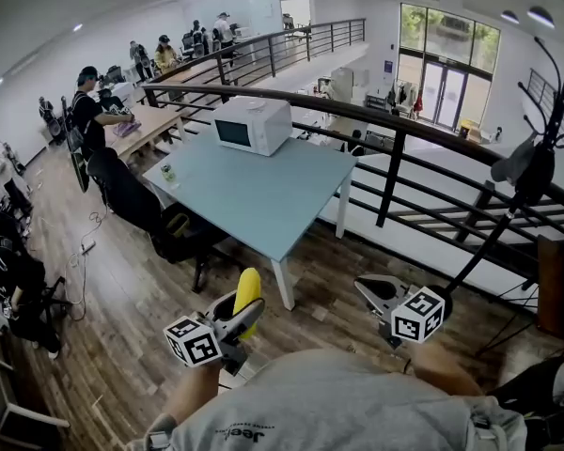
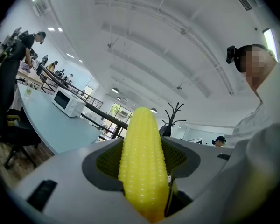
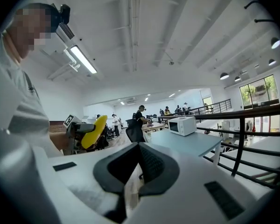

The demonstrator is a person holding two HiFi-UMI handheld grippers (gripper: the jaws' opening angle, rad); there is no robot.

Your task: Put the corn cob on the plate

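Observation:
A yellow corn cob [image 1: 248,296] stands upright between the jaws of my left gripper [image 1: 242,316], which is shut on it just above the wooden floor. In the left gripper view the corn cob [image 2: 143,162] fills the middle, with the dark pads [image 2: 108,161] pressed against its sides. My right gripper [image 1: 365,287] hangs to the right of it with nothing held, and its fingertips meet. From the right gripper [image 3: 138,148] view the corn cob [image 3: 94,132] shows at the left, tilted in the other gripper. No plate is in any view.
A light-blue table [image 1: 263,195] stands ahead with a white microwave [image 1: 252,125] and a small cup [image 1: 167,172] on it. A black office chair [image 1: 164,219] stands at the table's left. A dark railing [image 1: 395,148] runs behind, and a coat rack [image 1: 534,172] stands at the right. Several people work at far desks.

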